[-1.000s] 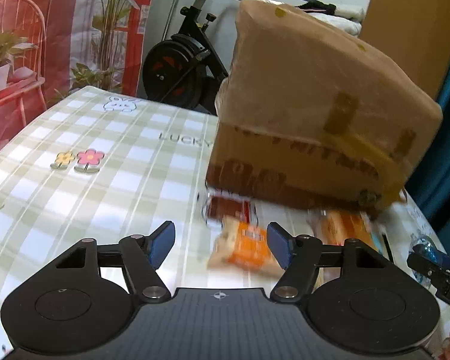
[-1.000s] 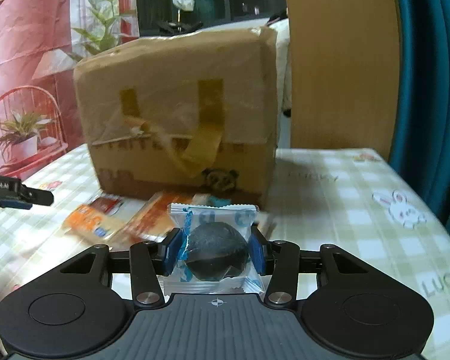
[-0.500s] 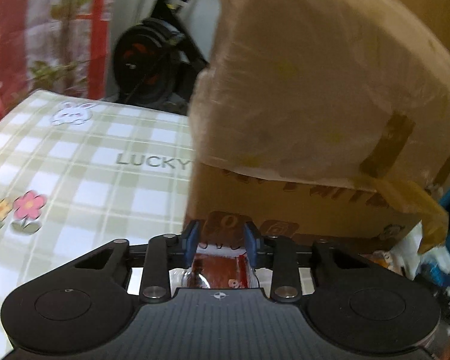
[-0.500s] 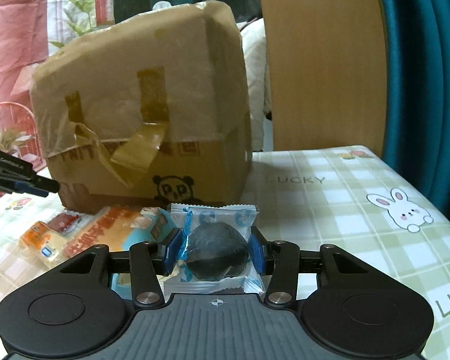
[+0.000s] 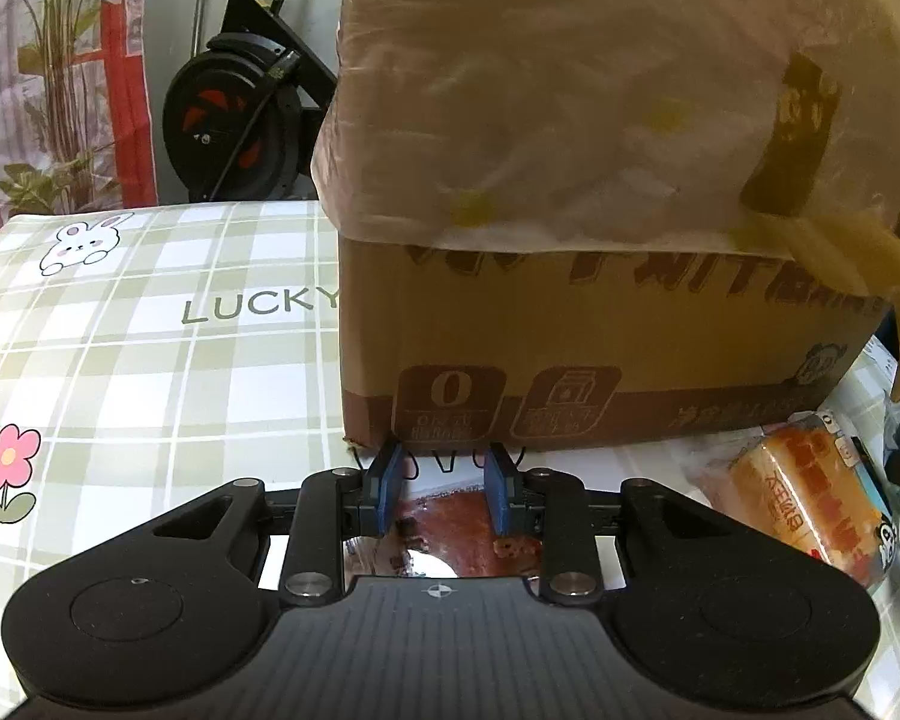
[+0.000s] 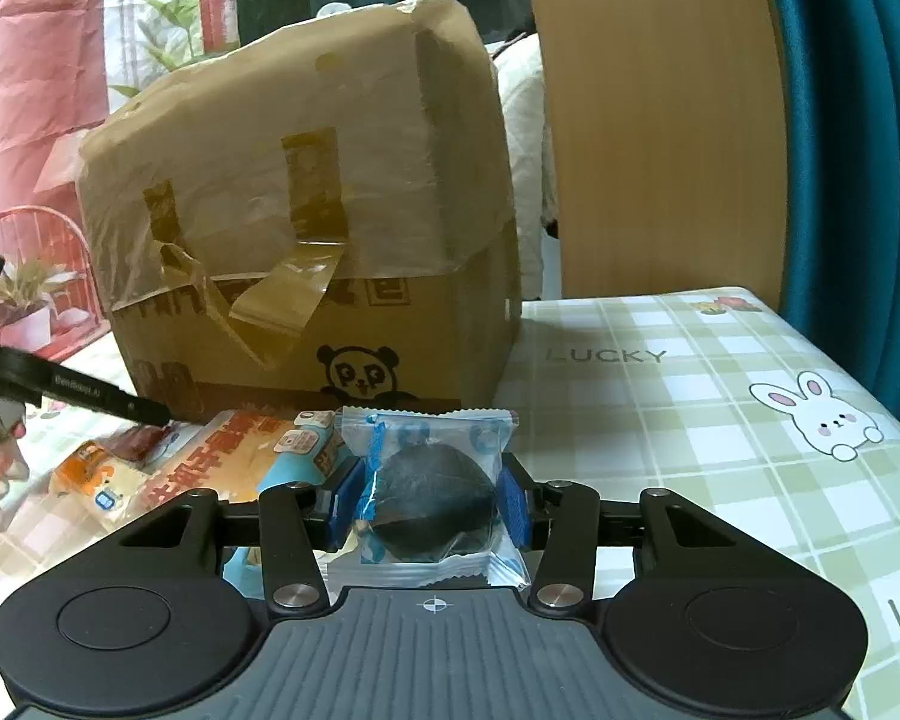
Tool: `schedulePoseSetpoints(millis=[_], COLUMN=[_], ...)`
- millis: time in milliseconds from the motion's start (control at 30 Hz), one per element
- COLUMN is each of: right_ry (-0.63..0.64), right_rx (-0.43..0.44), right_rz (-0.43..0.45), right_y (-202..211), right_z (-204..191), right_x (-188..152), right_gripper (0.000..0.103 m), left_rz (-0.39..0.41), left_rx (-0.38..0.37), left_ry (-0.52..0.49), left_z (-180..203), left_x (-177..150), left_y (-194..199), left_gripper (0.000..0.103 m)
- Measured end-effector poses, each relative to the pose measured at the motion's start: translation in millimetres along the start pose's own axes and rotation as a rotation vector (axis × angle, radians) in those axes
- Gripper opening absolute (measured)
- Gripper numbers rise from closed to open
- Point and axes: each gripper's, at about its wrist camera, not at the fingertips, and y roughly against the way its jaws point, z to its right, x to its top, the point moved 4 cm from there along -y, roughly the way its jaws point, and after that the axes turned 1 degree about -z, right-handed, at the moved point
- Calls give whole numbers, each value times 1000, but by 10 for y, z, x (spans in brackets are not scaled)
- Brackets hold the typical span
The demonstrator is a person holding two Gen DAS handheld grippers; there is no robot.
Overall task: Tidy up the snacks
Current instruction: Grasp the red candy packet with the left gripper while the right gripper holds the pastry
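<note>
Cardboard box (image 5: 600, 324), taped and draped in cloudy plastic, stands on the checked tablecloth (image 5: 150, 360). Before it lie an orange cake packet (image 5: 810, 510) and a small orange-white packet (image 6: 96, 480) (only the right view shows that one). Left gripper (image 5: 444, 489) has just been closing; its blue pads now clamp a glossy red-brown snack packet (image 5: 450, 534) lying at the box's foot. Right gripper (image 6: 429, 504) pinches a clear blue-printed wrapper with a round dark cake (image 6: 429, 498) inside
</note>
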Motion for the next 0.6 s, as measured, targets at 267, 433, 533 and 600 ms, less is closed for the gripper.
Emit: schedulePoseSetpoints(millis=[267, 433, 533, 600], right_ry=[-11, -16, -19, -21], right_rx=[10, 15, 11, 12], right_rz=[-4, -8, -10, -12], right_y=[1, -8, -3, -7], right_z=[18, 21, 26, 29], right_x=[4, 9, 5, 6], right_gripper=[44, 44, 44, 44], left_rz=[5, 11, 6, 6], left_rx=[-13, -4, 6, 8], left_ry=[29, 39, 5, -5], left_z=[-25, 38, 138, 202], left_x=[-167, -305, -387, -456], left_y=[217, 339, 412, 469], left_gripper=[36, 41, 50, 57])
